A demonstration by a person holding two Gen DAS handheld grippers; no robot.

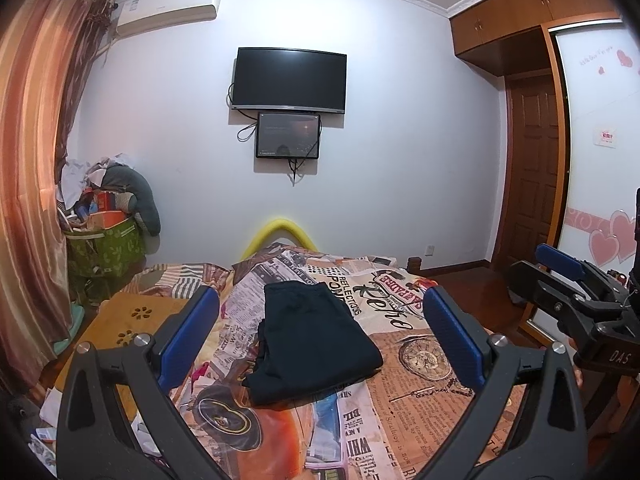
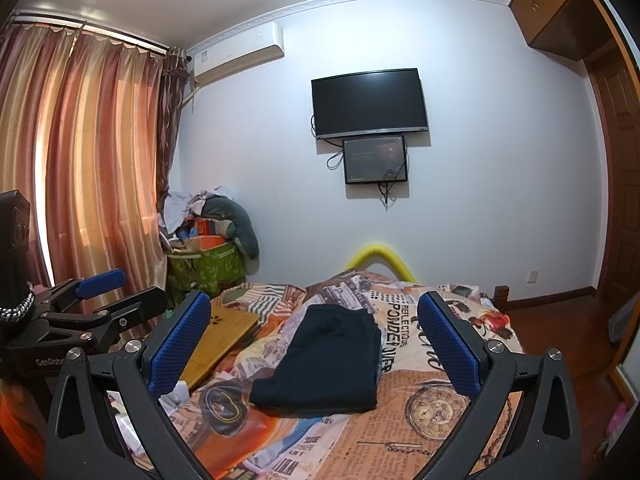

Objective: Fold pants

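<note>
The dark navy pants lie folded into a compact rectangle on the newspaper-print bedspread, waistband toward the far end. They also show in the right wrist view. My left gripper is open and empty, raised above and in front of the pants. My right gripper is open and empty too, held at a similar height. Each gripper shows at the edge of the other's view: the right one and the left one.
A wooden lap tray lies on the bed left of the pants. A green laundry bag piled with clothes stands by the curtain. A yellow foam bed end rises at the far side. Wooden floor and wardrobe on the right.
</note>
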